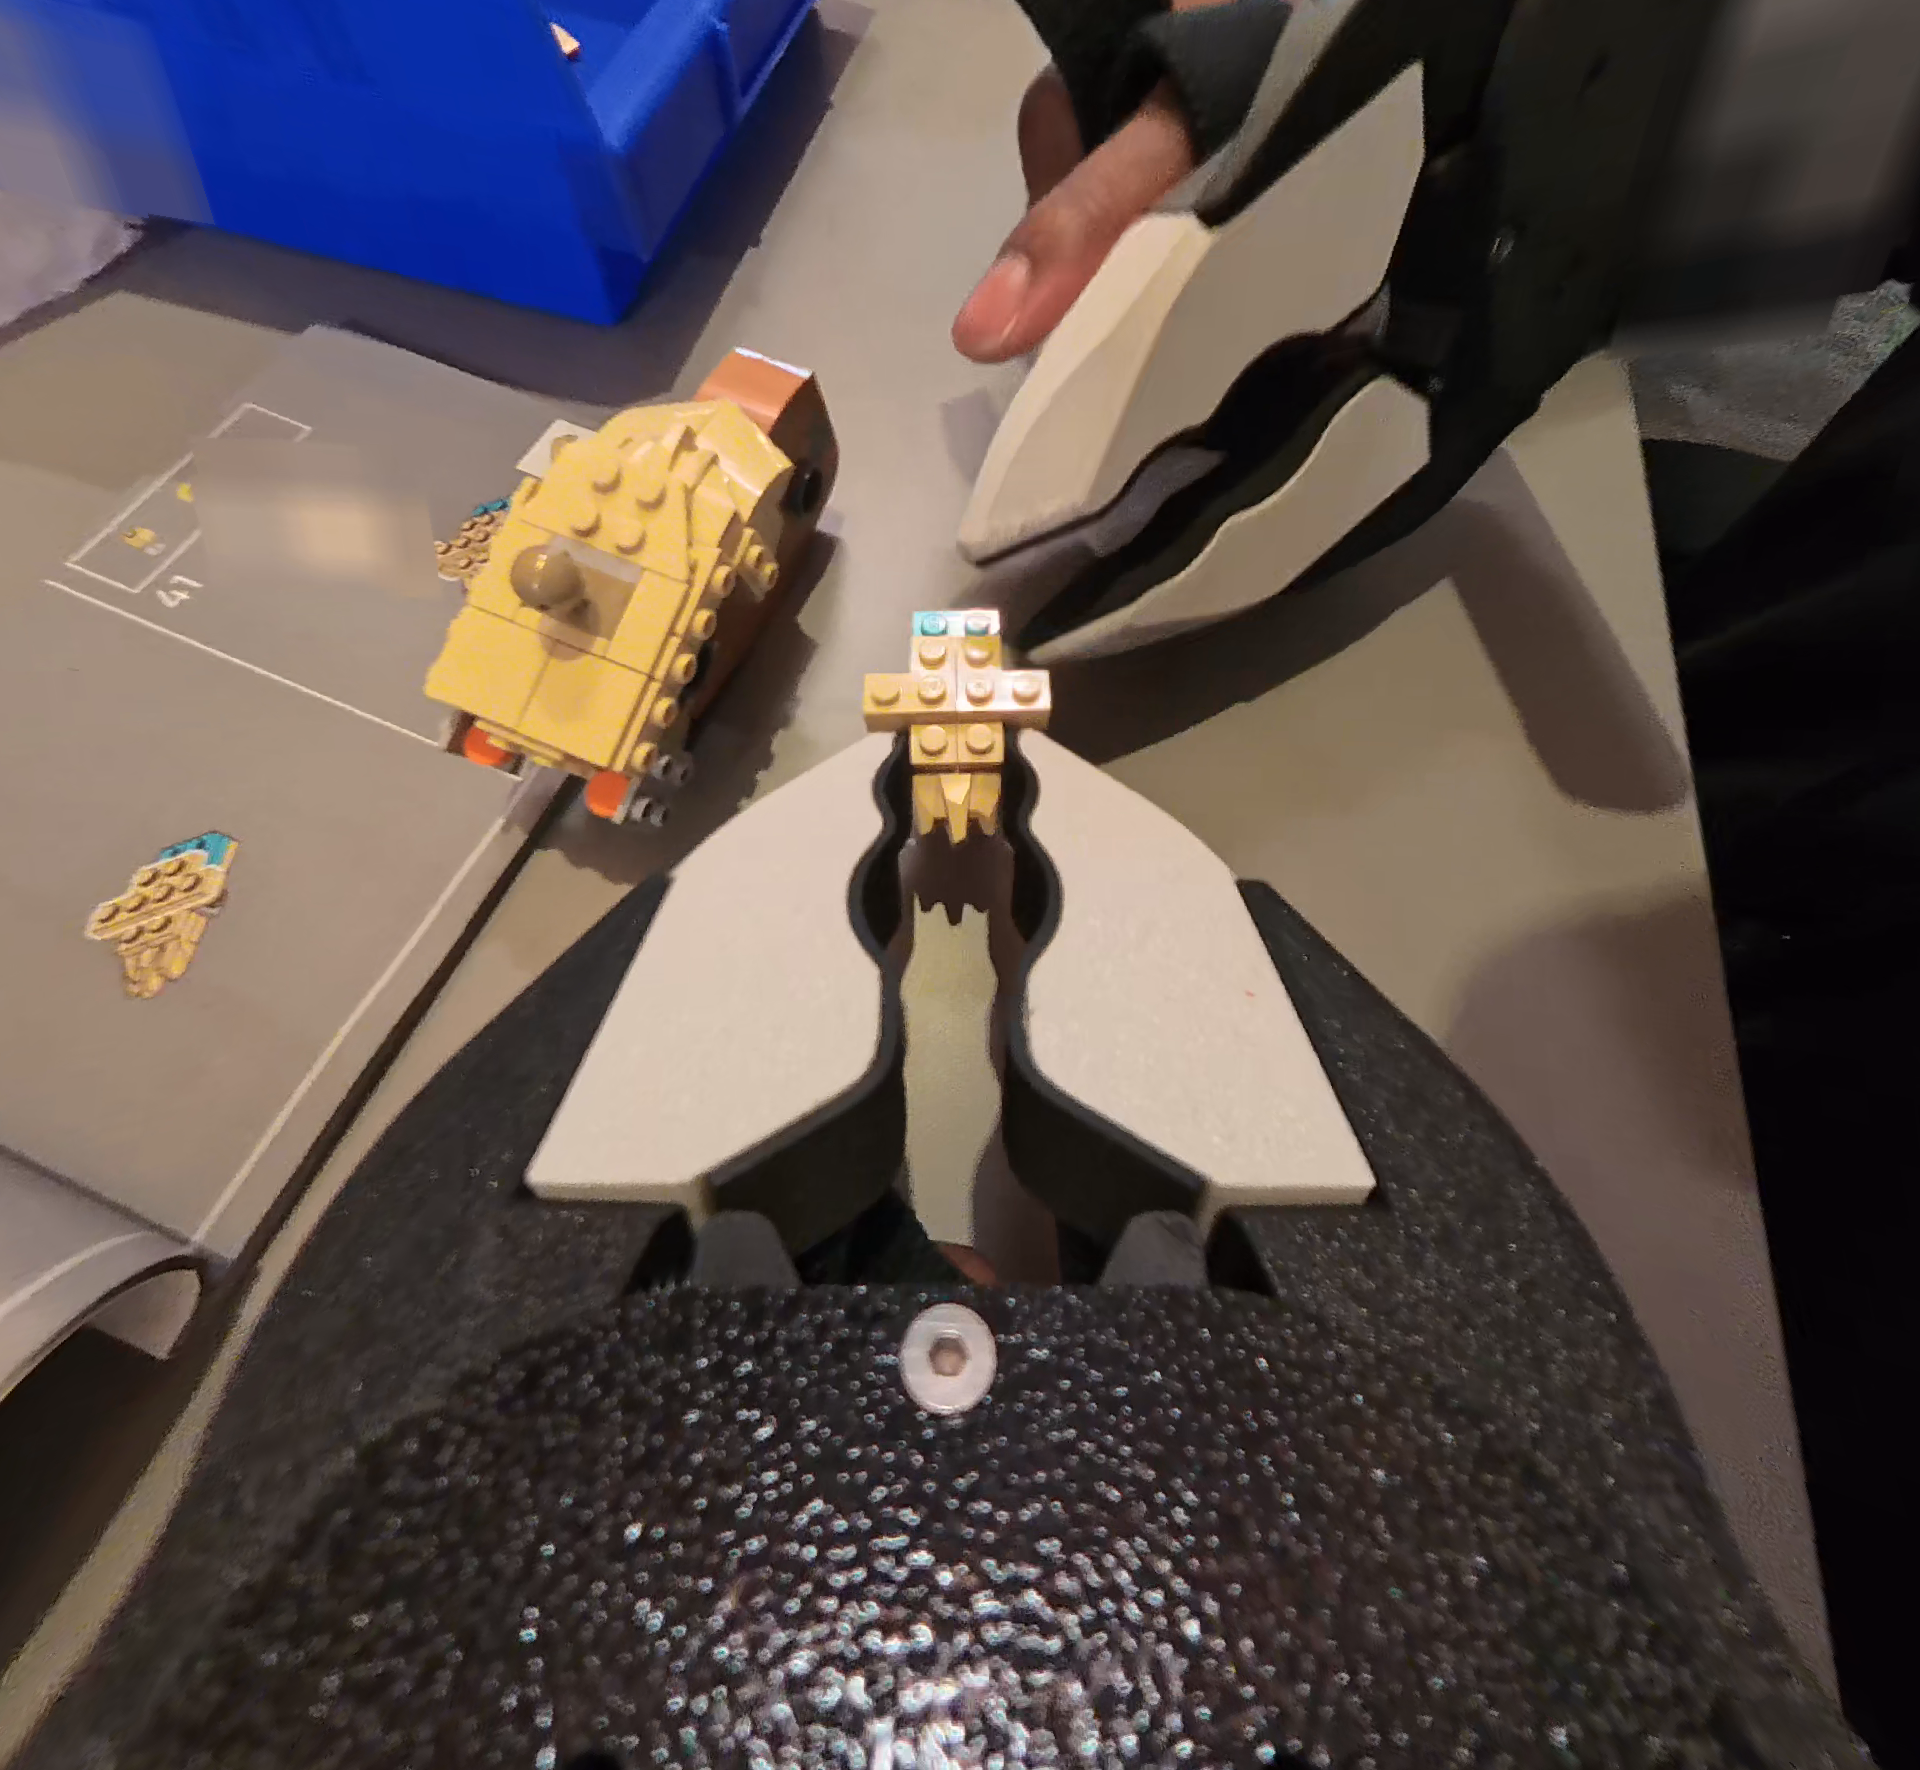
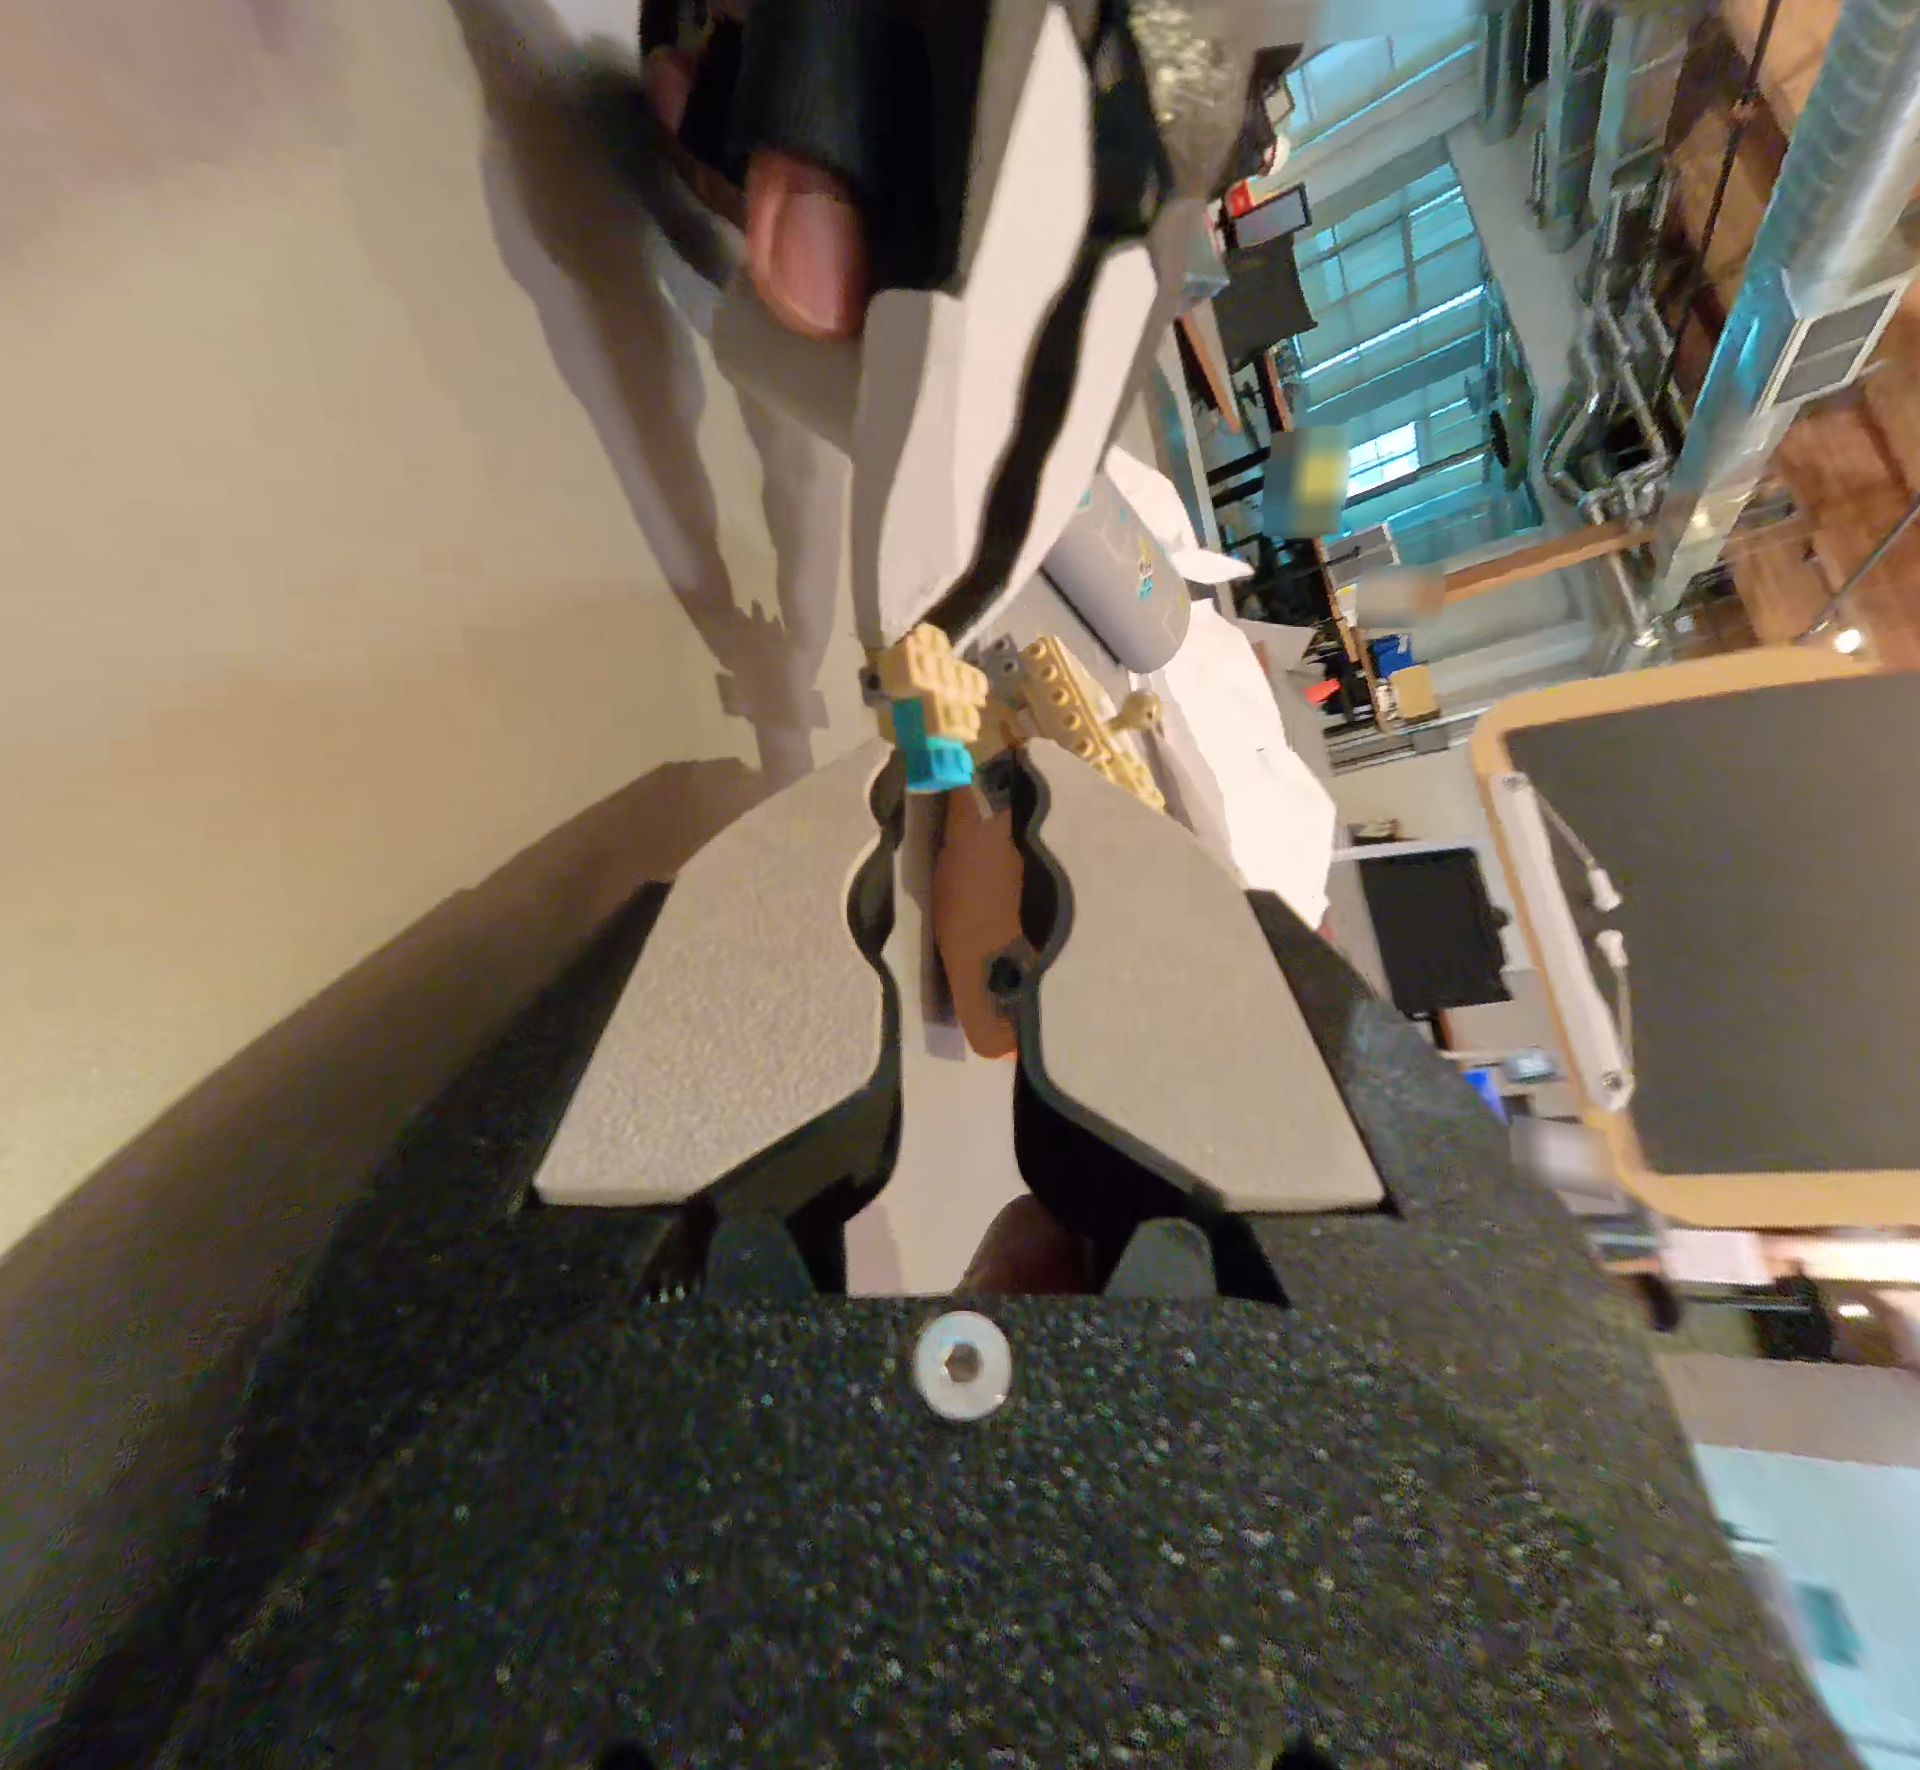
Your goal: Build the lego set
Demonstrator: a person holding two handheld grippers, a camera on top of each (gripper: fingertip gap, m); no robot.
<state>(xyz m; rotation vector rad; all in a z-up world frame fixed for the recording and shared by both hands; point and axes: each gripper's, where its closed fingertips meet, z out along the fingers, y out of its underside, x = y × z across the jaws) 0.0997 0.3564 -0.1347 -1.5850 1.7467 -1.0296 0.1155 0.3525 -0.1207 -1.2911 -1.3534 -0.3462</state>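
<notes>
My left gripper is shut on a small tan cross-shaped lego piece with a teal end, held above the grey table. My right gripper reaches in from the upper right, its jaws a narrow gap apart and its tips right beside the teal end. In the right wrist view my right gripper has the teal end of the piece at its mouth, with space on one side. The left gripper comes in from above. The tan and brown lego body lies on the table to the left and also shows in the right wrist view.
An open instruction booklet lies at the left, partly under the lego body. A blue bin stands at the back left. A person's hand holds the right gripper. The table edge runs along the right. My two grippers' fingertips are within a few centimetres of each other.
</notes>
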